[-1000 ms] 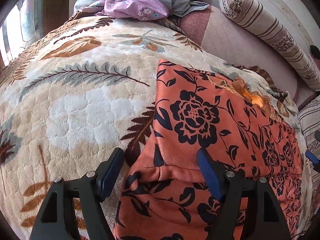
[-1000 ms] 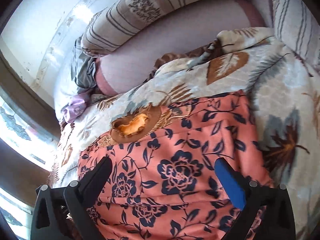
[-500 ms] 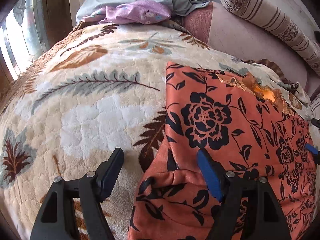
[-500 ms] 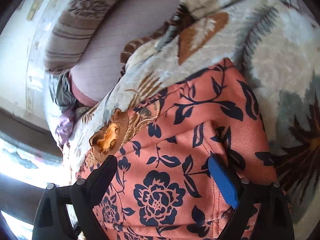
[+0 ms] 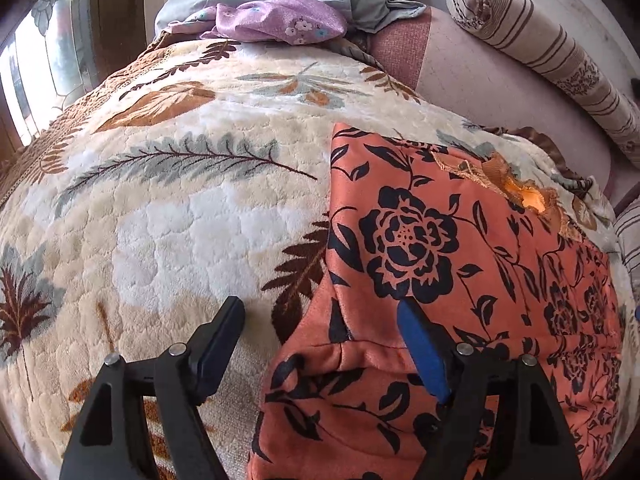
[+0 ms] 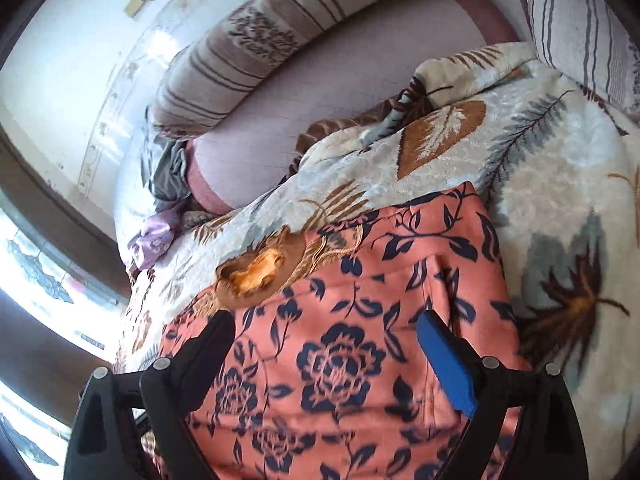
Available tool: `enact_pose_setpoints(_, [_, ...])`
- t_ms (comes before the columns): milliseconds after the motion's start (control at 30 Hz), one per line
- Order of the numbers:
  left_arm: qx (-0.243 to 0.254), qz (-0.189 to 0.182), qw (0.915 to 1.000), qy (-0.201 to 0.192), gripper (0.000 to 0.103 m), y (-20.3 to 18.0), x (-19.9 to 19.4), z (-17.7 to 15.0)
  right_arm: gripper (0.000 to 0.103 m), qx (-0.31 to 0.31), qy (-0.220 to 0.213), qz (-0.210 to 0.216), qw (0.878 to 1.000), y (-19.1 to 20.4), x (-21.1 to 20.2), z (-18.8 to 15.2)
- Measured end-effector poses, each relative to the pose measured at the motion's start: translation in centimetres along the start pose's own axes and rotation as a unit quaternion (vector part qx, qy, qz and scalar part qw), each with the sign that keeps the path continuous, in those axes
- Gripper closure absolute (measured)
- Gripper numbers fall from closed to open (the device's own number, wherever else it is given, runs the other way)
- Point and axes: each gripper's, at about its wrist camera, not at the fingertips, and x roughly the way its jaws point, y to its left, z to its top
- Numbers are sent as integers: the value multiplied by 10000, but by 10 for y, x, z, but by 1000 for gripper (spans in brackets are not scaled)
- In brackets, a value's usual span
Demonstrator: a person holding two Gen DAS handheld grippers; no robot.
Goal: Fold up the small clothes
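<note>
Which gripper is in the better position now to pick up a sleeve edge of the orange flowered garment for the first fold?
Probably the left. The left gripper is open and straddles the sleeve edge of the orange garment. The right gripper, also open, hangs over flat cloth, away from an edge.

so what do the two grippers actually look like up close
Both match: the left gripper and right gripper have matte black angular frames with silver round-head bolts, one black finger and one with a bright blue pad. No cables, markings or sleeves show.

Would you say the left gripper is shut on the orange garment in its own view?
No, the left gripper is open, its fingers spread apart over the edge of the orange garment without pinching any cloth.
</note>
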Motion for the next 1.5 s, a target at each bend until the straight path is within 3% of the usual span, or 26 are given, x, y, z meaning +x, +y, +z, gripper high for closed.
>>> enact_pose_setpoints(167, [-193, -412, 9978, -483, 24, 10, -45, -12, 9, -228, -245, 55, 9994, 7, -97, -57])
enact_pose_setpoints(267, [57, -469, 9949, -894, 24, 14, -93, -26, 9, -477, -936, -1, 9945, 16, -183, -81])
enact_pose_setpoints(333, [39, -545, 9928, -1069, 24, 22, -128, -43, 9, -818, -1548, -149, 9844, 27, -242, -96])
enact_pose_setpoints(433, [-26, -605, 9943, -881, 17, 39, -164, -73, 0, -1318, -1995, -278, 9706, 44, -299, -112])
enact_pose_setpoints(467, [-98, -646, 9953, -710, 16, 45, -170, -84, 0, -1369, -1802, -165, 9739, 44, -305, -115])
enact_pose_setpoints(533, [-227, -775, 9964, -259, 16, 55, -172, -107, 0, -1085, -916, 80, 9898, 30, -289, -116])
enact_pose_setpoints(600, [-317, -833, 9956, 272, 16, 63, -165, -128, 0, -654, 12, 242, 9976, 1, -257, -125])
enact_pose_setpoints(667, [-410, -876, 9937, 571, 16, 69, -164, -150, 2, -30, 737, 210, 9971, -39, -221, -137])
enact_pose_setpoints(800, [-256, -819, 9921, 913, 16, 68, -167, -172, 17, 989, 1551, 158, 9828, -101, -180, -161])
enact_pose_setpoints(933, [-214, -875, 9881, 1249, 16, 68, -160, -179, 23, 971, 2041, -100, 9741, -115, -159, -177])
enact_pose_setpoints(1000, [-202, -836, 9863, 1408, 16, 69, -156, -181, 40, 887, 2202, -136, 9713, -117, -153, -183])
enact_pose_setpoints(1167, [-264, -967, 9824, 1577, 16, 69, -154, -185, 60, 760, 2391, -196, 9678, -116, -152, -193])
enact_pose_setpoints(1333, [-237, -939, 9810, 1682, 17, 70, -147, -186, 62, 738, 2397, -183, 9679, -118, -157, -197])
enact_pose_setpoints(1467, [-230, -674, 9822, 1738, 42, 74, -140, -188, 56, 741, 2488, -202, 9655, -118, -151, -196])
enact_pose_setpoints(1500, [-169, -600, 9833, 1712, 59, 74, -141, -189, 56, 688, 2497, -214, 9656, -116, -151, -196])
